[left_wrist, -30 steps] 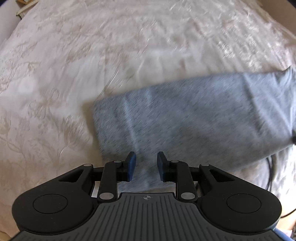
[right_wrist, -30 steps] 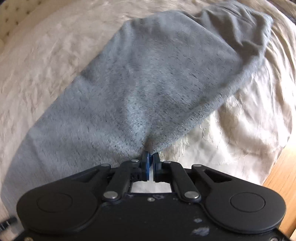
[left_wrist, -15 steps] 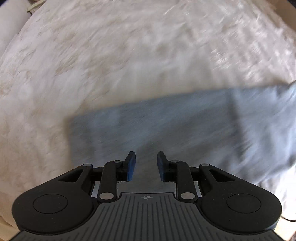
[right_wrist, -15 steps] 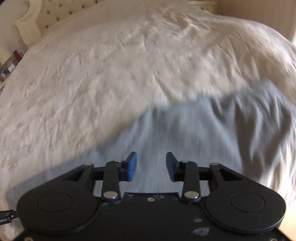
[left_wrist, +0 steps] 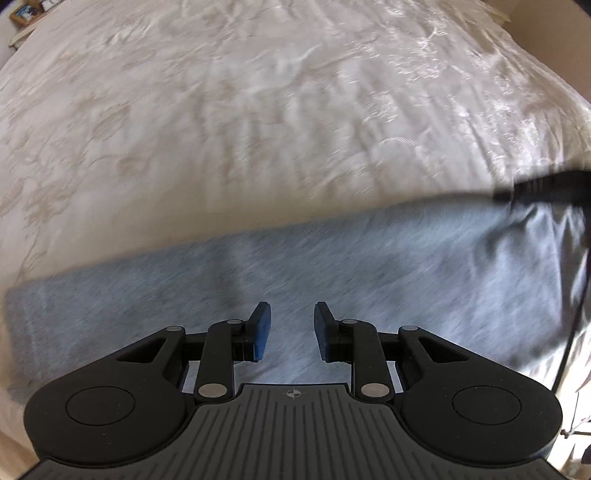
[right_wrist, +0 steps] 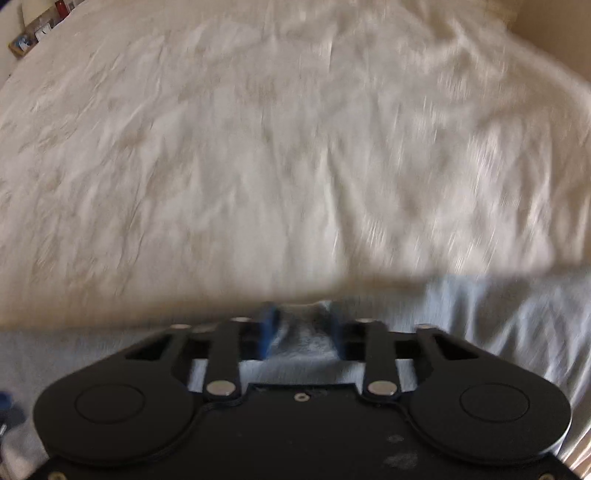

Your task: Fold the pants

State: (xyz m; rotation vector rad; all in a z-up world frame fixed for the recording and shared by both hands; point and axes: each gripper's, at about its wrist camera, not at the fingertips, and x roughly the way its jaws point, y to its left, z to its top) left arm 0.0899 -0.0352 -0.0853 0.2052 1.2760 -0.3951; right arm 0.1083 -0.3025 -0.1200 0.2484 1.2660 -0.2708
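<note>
The grey pants (left_wrist: 332, 258) lie flat as a long band across the white bedspread (left_wrist: 258, 110), running left to right in the left wrist view. My left gripper (left_wrist: 291, 328) is open and empty just above the near part of the band. In the right wrist view the pants (right_wrist: 498, 314) fill the lower part under the gripper. My right gripper (right_wrist: 301, 325) is open, with the far edge of the pants lying between its blue fingers (right_wrist: 267, 325). Both views are motion-blurred.
The patterned white bedspread (right_wrist: 258, 147) stretches far ahead in both views. A nightstand with small items (left_wrist: 26, 14) sits at the far left corner. The other gripper's dark body and cable (left_wrist: 546, 188) show at the right edge of the left wrist view.
My right gripper was shut on the pants' edge, then opened and swung over the pants' far edge. My left gripper stayed open and the pants slid lower in its view.
</note>
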